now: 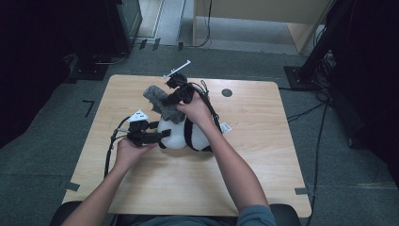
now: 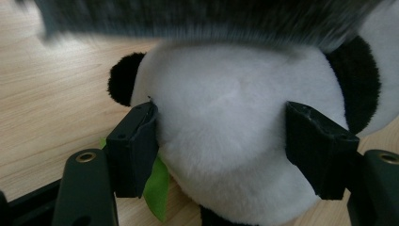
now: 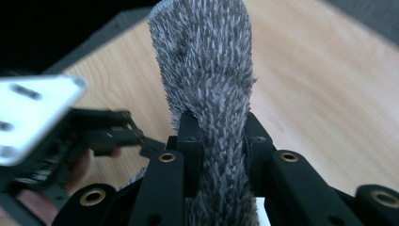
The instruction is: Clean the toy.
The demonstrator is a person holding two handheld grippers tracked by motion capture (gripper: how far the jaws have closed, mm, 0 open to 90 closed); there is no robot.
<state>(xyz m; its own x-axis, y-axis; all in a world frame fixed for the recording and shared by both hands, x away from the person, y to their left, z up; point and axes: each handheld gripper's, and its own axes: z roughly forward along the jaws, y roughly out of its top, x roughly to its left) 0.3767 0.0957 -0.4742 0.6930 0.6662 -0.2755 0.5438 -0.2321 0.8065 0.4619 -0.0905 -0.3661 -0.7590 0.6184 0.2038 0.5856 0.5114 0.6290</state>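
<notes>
The panda plush (image 1: 181,134) sits mid-table (image 1: 263,141) with the left gripper (image 1: 155,136) clamped on its white body, while the right gripper (image 1: 175,99) pinches a grey furry piece (image 1: 157,96) just above it; I'd keep the left squeeze steady and move the fur slowly so the panda doesn't drag. The left gripper view catches a green leaf (image 2: 155,188) under the plush, which the high view misses.

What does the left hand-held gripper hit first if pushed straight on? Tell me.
The panda: its white plush already sits between the left hand-held gripper jaws, which press on its sides.
</notes>
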